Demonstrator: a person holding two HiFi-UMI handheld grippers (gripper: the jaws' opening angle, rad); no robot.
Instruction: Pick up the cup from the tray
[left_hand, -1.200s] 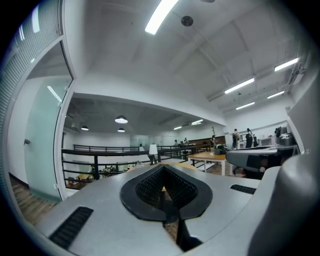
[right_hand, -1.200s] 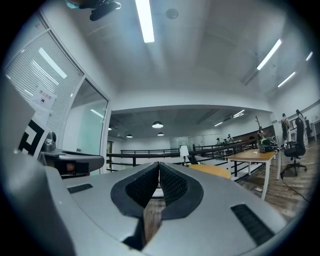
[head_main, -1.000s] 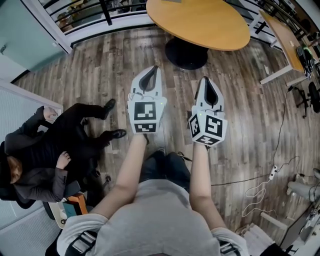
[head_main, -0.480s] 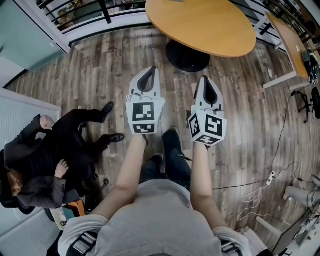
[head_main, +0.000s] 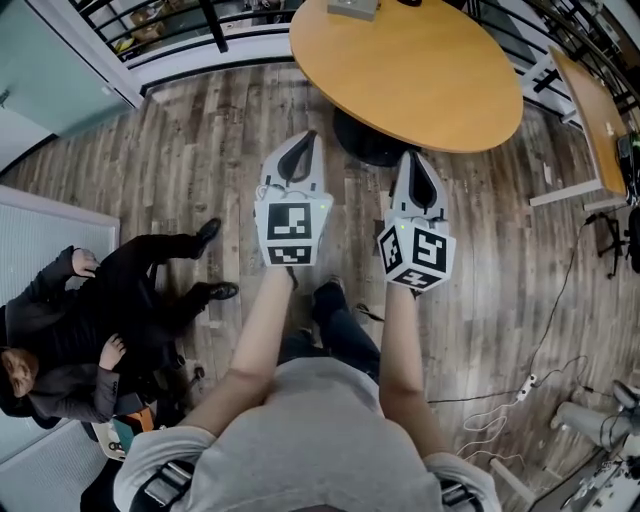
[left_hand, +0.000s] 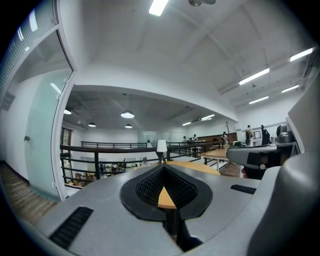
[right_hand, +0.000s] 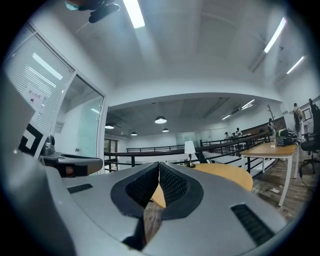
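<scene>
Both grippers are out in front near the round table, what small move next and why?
Probably step closer to the round table: the left gripper and right gripper are shut and empty over the floor, and no cup or tray shows yet.

A round wooden table (head_main: 420, 60) on the plank floor (head_main: 200, 150) carries a small lamp (right_hand: 190, 148).
</scene>
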